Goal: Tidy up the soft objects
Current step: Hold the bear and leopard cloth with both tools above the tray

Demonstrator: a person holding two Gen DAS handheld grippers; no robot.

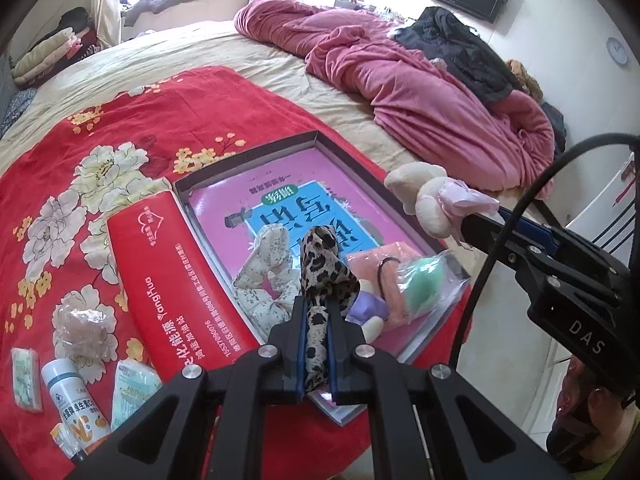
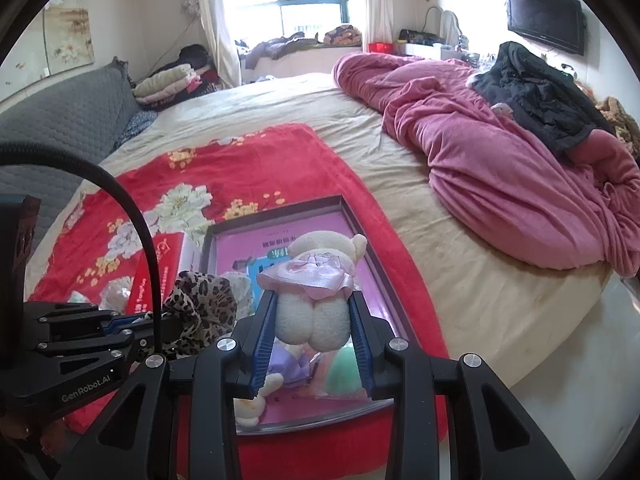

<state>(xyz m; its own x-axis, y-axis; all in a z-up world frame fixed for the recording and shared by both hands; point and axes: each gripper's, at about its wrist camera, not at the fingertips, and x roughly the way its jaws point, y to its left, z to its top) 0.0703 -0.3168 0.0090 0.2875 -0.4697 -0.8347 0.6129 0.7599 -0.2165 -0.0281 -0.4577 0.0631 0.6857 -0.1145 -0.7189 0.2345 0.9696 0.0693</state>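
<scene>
My left gripper point(image 1: 317, 312) is shut on a leopard-print cloth point(image 1: 322, 268) and holds it above the shallow box point(image 1: 256, 152) with the pink bottom on the red floral blanket. My right gripper point(image 2: 312, 304) is shut on the legs of a cream plush doll in a pink dress point(image 2: 316, 280), held over the same box point(image 2: 360, 224); the doll also shows in the left wrist view point(image 1: 428, 200). In the box lie a pale floral cloth point(image 1: 268, 276), a peach cloth with a hair tie point(image 1: 384, 276), a green item in a clear bag point(image 1: 424, 280) and a small plush in purple point(image 2: 280, 376).
A red box lid point(image 1: 168, 280) lies left of the box. A wrapped brownish lump point(image 1: 80, 328), a white bottle point(image 1: 76, 412) and small packets point(image 1: 26, 376) lie on the red blanket point(image 1: 80, 128). A pink duvet point(image 2: 500, 168) with dark clothes fills the bed's right side.
</scene>
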